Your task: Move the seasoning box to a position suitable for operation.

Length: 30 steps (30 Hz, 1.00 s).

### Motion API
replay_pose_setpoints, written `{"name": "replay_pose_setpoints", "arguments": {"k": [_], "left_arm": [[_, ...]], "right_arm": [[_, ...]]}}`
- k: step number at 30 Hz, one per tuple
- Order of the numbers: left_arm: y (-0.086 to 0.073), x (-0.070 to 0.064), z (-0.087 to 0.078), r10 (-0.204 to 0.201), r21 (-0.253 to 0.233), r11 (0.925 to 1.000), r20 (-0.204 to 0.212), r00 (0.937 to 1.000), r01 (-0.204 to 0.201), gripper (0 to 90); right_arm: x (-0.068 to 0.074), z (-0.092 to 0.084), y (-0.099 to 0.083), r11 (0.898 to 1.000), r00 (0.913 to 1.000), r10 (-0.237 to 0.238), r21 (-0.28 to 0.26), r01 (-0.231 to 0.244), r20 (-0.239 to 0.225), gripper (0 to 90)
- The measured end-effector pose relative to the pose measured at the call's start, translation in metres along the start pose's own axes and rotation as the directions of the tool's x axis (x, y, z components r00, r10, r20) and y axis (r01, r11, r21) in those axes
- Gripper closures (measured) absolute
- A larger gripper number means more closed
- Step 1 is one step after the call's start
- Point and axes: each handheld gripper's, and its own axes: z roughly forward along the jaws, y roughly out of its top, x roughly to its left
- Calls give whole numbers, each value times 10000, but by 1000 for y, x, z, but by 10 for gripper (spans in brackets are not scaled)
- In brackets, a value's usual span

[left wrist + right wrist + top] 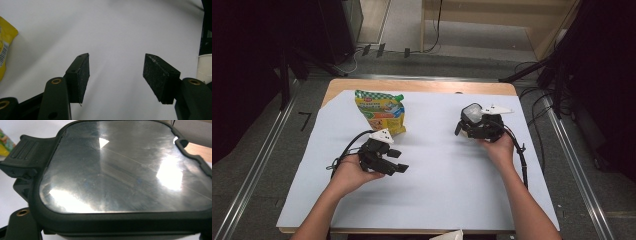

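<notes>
Two grippers over a white sheet, one with a shiny box

Near the person, the left gripper (398,161) rests low over the white sheet (437,175). Its jaws are wide apart and hold nothing. A white cup (204,67) peeks in at the edge of the left gripper view. A bit farther off, the right gripper (466,126) has a black box (120,172) with a shiny silver lid right at its jaws. You cannot tell if the jaws squeeze it. Farther back on the left stands a yellow pouch (380,112), well apart from the box.
</notes>
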Motion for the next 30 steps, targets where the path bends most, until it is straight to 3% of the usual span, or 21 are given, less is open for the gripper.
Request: {"name": "replay_pose_setpoints", "arguments": {"k": [14, 18, 30], "left_arm": [[5, 6, 4, -108, -81, 9999, 234, 9997, 110, 389], [6, 7, 5, -86, -88, 9999, 251, 9996, 88, 389], [6, 8, 6, -46, -79, 10000, 166, 9999, 47, 392]], "right_arm": [[22, -33, -5, 9997, 9988, -248, 4, 248, -425, 161], [34, -43, -9, 9990, 9973, -430, 73, 435, -599, 161], [52, -41, -15, 9981, 9915, -587, 103, 603, -1158, 161]]}}
